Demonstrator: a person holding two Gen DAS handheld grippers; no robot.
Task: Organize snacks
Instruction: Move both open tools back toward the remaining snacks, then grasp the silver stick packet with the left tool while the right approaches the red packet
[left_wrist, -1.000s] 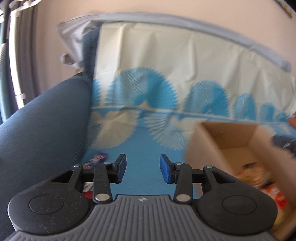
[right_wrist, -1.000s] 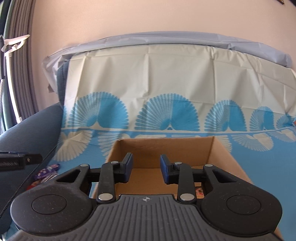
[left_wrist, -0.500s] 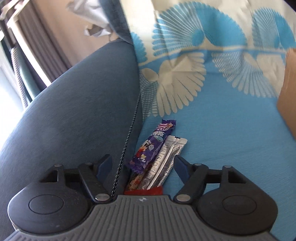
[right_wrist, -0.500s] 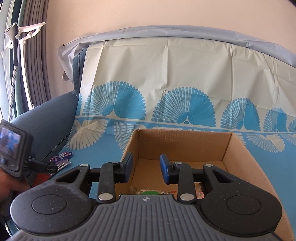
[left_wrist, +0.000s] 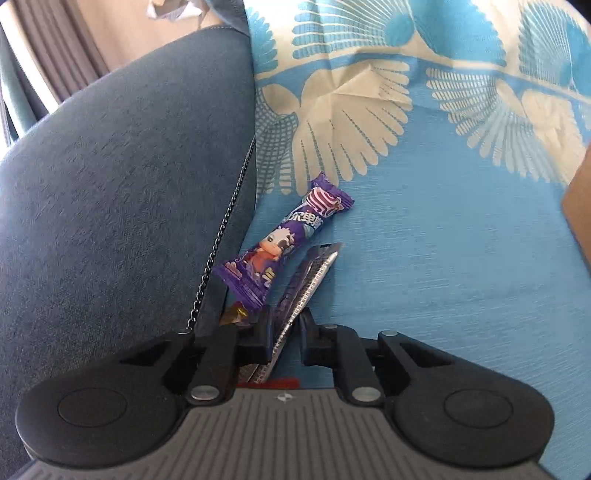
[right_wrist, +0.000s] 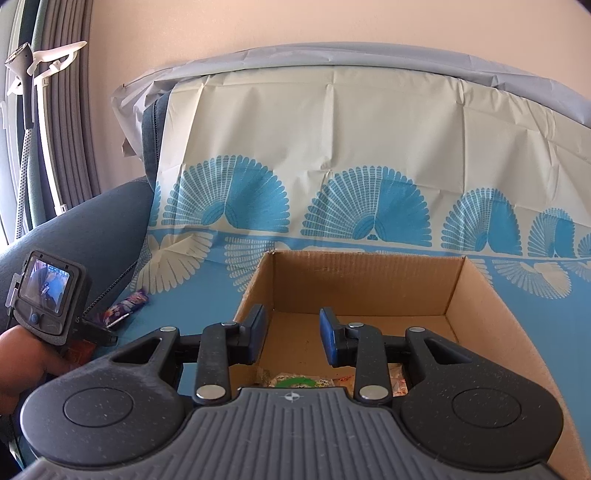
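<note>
Beside the armrest (left_wrist: 122, 177), the left tool (left_wrist: 284, 328) pinches a silver packet (left_wrist: 314, 280); only the right view shows the box (right_wrist: 480, 295).

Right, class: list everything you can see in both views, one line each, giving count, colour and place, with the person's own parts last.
purple snack: one, purple, on the cover beside the armrest.
silver packet: one, silver and purple, standing between the left gripper's jaws.
box: one, brown cardboard, on the cover, some snacks inside.
cover: one, blue and cream, over the sofa.
armrest: one, dark blue, left of the snacks.
curtain: one, grey, far left.
left gripper: one, black, shut on the silver packet.
right gripper: one, black, blue pads, open and empty above the box.
hand: one, holding the left gripper.
</note>
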